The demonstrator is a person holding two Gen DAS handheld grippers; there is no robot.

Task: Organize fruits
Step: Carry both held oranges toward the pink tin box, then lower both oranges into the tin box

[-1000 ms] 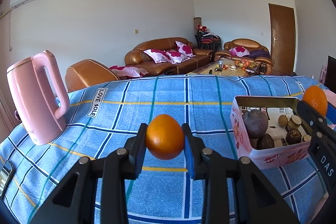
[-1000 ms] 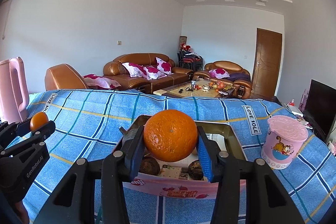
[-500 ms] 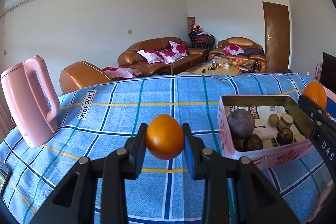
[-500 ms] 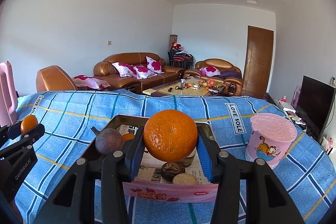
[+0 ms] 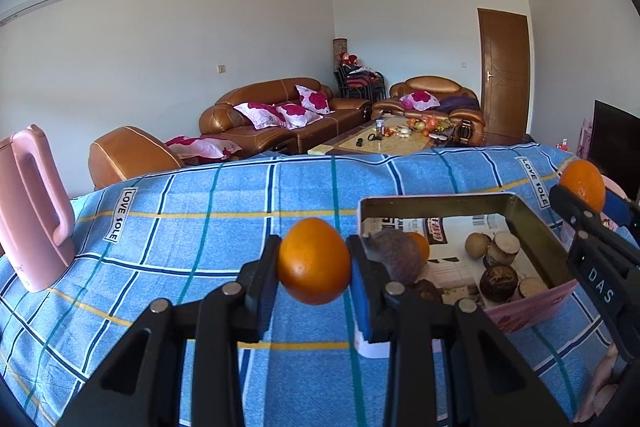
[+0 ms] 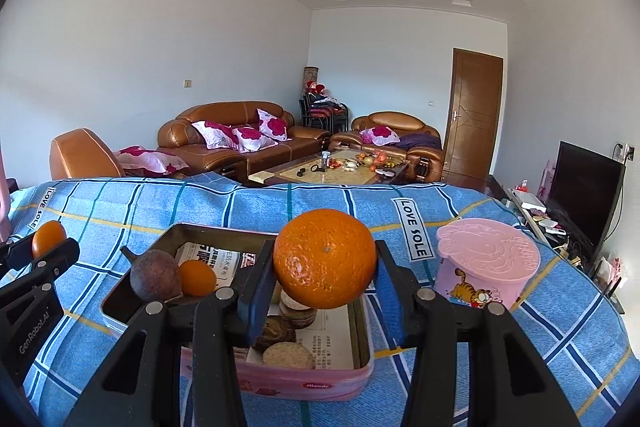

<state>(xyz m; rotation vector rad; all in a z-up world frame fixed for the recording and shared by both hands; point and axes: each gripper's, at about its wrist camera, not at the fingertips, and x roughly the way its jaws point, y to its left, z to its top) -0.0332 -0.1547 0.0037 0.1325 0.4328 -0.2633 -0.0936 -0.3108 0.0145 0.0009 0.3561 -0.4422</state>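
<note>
The left gripper point(image 5: 314, 261) was clamped on a small orange point(image 5: 314, 261), which sat squarely between the two black fingers point(image 5: 262, 281), pinched at its sides with its top and bottom bulging clear of the pads. It hung in the air above the blue checked cloth point(image 5: 200, 227) covering the bench, just left of the pink tin box point(image 5: 520, 311), with its right finger overlapping the near left corner of the box in the left wrist view.

The right gripper point(image 6: 325, 259) was clamped on a larger orange point(image 6: 325, 259), likewise held at its sides between the fingers point(image 6: 256, 291), its navel facing the camera. This fruit hung above the open box point(image 6: 280, 383), over the box's near right part.

Inside the box, on printed paper lining, lay a dull purple-brown round fruit point(image 6: 156, 277) at the left with a small orange fruit point(image 6: 197, 277) touching it on the right, and several brown, rough-skinned pieces point(image 6: 276, 333) near the front wall. From the left wrist view the same purple-brown fruit point(image 5: 394, 257) lay just behind the left gripper's right finger.

A pink lidded cup with a cartoon cat point(image 6: 486, 263) stood on the cloth just right of the box. A pink kettle point(image 5: 34, 207) stood well apart at the bench's far left.
</note>
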